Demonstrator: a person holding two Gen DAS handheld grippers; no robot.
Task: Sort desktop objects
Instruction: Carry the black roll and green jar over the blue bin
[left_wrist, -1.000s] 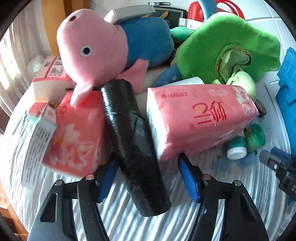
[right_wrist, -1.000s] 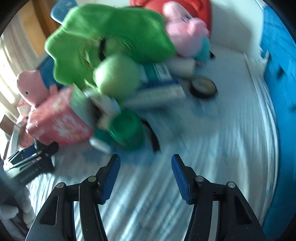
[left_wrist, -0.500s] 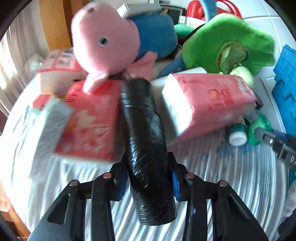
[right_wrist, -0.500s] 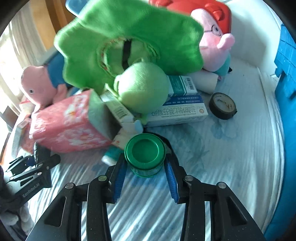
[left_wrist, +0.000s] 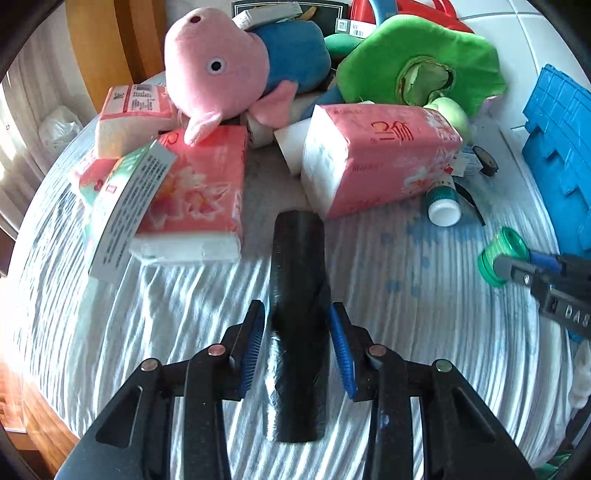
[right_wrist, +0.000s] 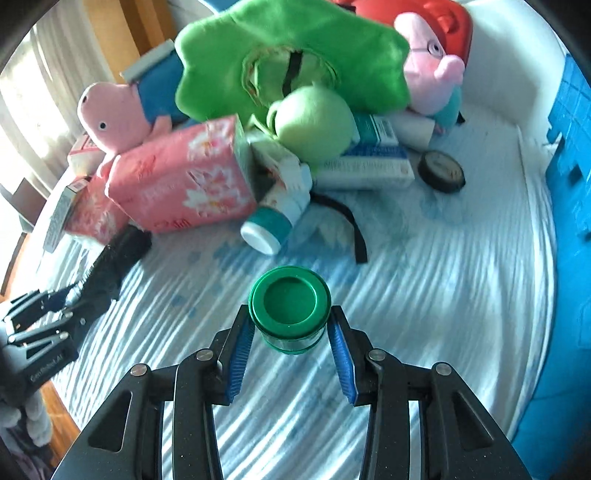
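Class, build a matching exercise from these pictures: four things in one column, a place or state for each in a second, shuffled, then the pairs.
1. black roll
2. green jar
3. white-capped bottle
4. black tape ring

A. lying on its side on the cloth
B. between the right gripper's jaws
C. flat on the cloth near the blue crate
D. between the left gripper's jaws

Pairs: 1-D, 2-B, 3-A, 4-C

Home bedroom: striped bedsheet (left_wrist: 424, 332), plush pig (left_wrist: 218, 70), tissue packs (left_wrist: 376, 155).
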